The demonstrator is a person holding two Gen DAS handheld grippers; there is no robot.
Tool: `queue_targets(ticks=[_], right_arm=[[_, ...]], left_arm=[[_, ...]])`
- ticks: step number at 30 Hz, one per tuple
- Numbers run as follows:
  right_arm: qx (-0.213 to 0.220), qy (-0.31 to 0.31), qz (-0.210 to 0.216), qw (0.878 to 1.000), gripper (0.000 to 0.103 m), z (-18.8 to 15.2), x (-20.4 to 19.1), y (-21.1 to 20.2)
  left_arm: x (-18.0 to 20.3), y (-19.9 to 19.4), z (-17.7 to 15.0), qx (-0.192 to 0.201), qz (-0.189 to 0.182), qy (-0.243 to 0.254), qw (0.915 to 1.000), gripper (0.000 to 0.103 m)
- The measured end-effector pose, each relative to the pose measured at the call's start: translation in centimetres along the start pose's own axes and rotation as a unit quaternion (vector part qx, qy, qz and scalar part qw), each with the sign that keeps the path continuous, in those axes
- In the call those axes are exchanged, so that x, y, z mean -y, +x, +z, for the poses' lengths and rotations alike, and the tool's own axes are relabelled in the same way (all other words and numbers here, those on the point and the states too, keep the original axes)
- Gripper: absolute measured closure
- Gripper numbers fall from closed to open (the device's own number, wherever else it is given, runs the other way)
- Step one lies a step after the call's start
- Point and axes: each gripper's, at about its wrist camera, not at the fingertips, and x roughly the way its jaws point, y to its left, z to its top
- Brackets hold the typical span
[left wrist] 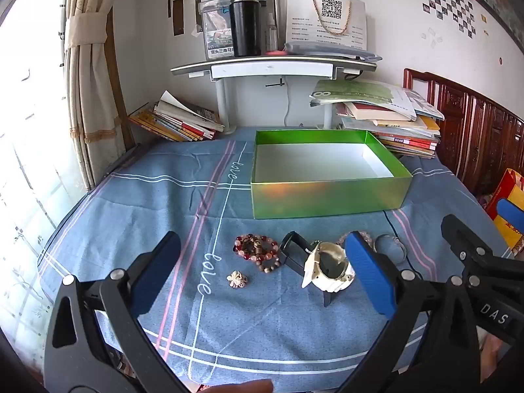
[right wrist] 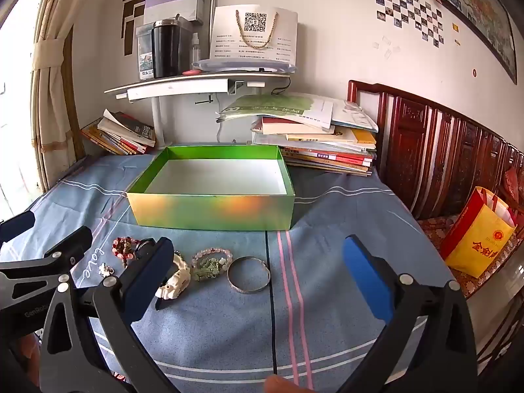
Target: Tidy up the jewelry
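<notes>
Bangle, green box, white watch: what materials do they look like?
Bangle: probably metal, silvery, thin rigid ring with bright glints.
Green box: likely coated cardboard, glossy green outside, matte white inside, sharp folded corners.
White watch: looks like plastic, smooth moulded case.

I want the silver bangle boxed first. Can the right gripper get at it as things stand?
Probably yes. The right gripper is open, and the silver bangle lies flat on the cloth between its fingers' line of sight, apart from the pale bead bracelet beside it.
</notes>
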Motion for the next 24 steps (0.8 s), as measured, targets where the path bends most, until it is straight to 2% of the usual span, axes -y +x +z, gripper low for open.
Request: queue_targets(ticks=[24], right_arm=[[0.0, -0.002, 0.0, 1.0, 0.002, -0.02, -0.03, -0.03]], left_arm=[[0.02, 0.01, -0.01, -0.001, 0.002, 0.002, 1.0, 0.004]])
